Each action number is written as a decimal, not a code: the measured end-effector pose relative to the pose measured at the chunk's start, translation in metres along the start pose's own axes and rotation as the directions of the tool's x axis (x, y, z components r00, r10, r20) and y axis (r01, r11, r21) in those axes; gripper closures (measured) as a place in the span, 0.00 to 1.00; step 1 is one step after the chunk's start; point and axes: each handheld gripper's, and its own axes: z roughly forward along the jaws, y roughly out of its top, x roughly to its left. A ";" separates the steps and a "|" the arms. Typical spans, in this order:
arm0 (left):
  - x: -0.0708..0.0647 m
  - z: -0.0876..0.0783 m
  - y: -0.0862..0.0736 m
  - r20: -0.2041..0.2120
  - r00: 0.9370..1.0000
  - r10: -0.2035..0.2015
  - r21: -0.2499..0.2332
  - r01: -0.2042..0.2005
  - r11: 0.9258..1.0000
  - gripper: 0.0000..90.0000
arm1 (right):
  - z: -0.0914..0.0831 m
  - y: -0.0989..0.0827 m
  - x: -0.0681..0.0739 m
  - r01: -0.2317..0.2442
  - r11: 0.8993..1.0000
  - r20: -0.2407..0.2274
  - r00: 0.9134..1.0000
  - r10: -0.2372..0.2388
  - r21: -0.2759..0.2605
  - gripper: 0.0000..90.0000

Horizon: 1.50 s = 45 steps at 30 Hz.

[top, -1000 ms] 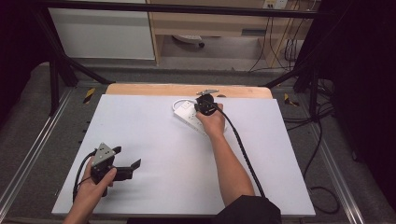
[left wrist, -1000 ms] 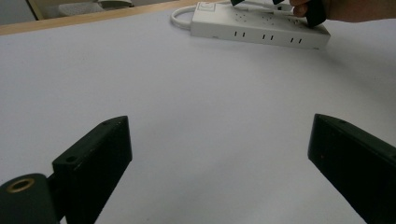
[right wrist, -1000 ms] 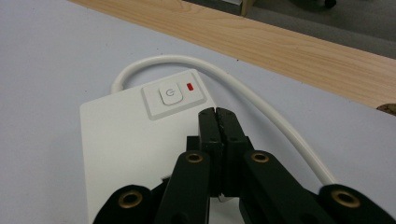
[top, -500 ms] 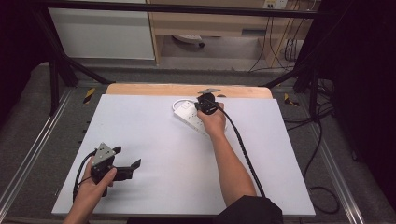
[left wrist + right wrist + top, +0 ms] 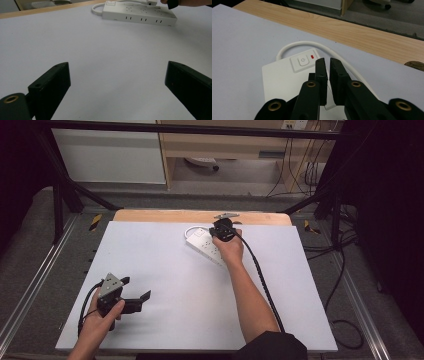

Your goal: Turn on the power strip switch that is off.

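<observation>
Low in the lower left of the high view: left gripper [image 5: 142, 299], held in a hand [image 5: 100, 317] at the near edge of the white surface [image 5: 165, 285], jaws spread wide apart with nothing between them. In the left gripper view, bare surface between the two black jaws, which rise at the bottom corners of the frame — the white power strip [image 5: 138, 13] far off at the top, lying flat, three socket groups visible along its face.

Farther up, centre of the high view: forearm reaching from the bottom edge toward the upper middle, right gripper [image 5: 221, 227] held over the far end of the power strip [image 5: 205, 245], black cable [image 5: 260, 275] trailing back along the arm. Strip angled across the surface, its white cord [image 5: 190, 231] looping off the far end.

In the right gripper view, jaws nearly together, only a thin slit between them — whether anything is pinched there cannot be told. Tips just above the strip's top face, right beside the power button [image 5: 302, 60] and a small red indicator [image 5: 312, 57]. White cord [image 5: 297, 46] curving round behind the strip's end.

Beyond, a bare wooden strip [image 5: 200, 216] along the far edge of the surface, then grey floor [image 5: 240, 180] and cabinets [image 5: 110, 155].
</observation>
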 end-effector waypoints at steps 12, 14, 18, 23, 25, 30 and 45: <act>0.001 -0.001 -0.001 -0.004 1.000 -0.001 0.000 0.001 1.000 0.07 | -0.014 0.005 -0.006 0.000 1.000 -0.008 1.000 0.000 -0.023 0.89; 0.001 -0.001 -0.001 -0.004 1.000 0.000 0.000 0.000 1.000 0.07 | -0.016 0.005 -0.006 0.004 1.000 -0.010 1.000 -0.005 -0.023 0.88; 0.000 0.000 -0.001 -0.005 1.000 -0.003 -0.001 0.003 1.000 0.07 | -0.021 0.006 -0.008 -0.005 0.999 -0.015 1.000 0.005 -0.034 0.84; 0.000 0.000 -0.001 -0.006 1.000 0.000 0.003 0.000 1.000 0.07 | -0.030 0.007 -0.010 -0.011 0.999 -0.021 1.000 0.009 -0.052 0.78; 0.000 0.000 -0.001 -0.007 1.000 0.000 0.004 0.000 1.000 0.07 | -0.032 0.008 -0.011 -0.012 0.998 -0.024 1.000 0.011 -0.059 0.76; 0.001 -0.001 -0.001 -0.009 1.000 -0.002 0.002 0.002 1.000 0.07 | -0.037 0.008 -0.012 -0.013 0.998 -0.029 1.000 0.012 -0.064 0.70; 0.002 -0.002 -0.003 -0.018 1.000 -0.005 0.004 0.005 1.000 0.07 | -0.061 0.011 -0.019 -0.021 0.995 -0.029 0.999 0.018 -0.098 0.41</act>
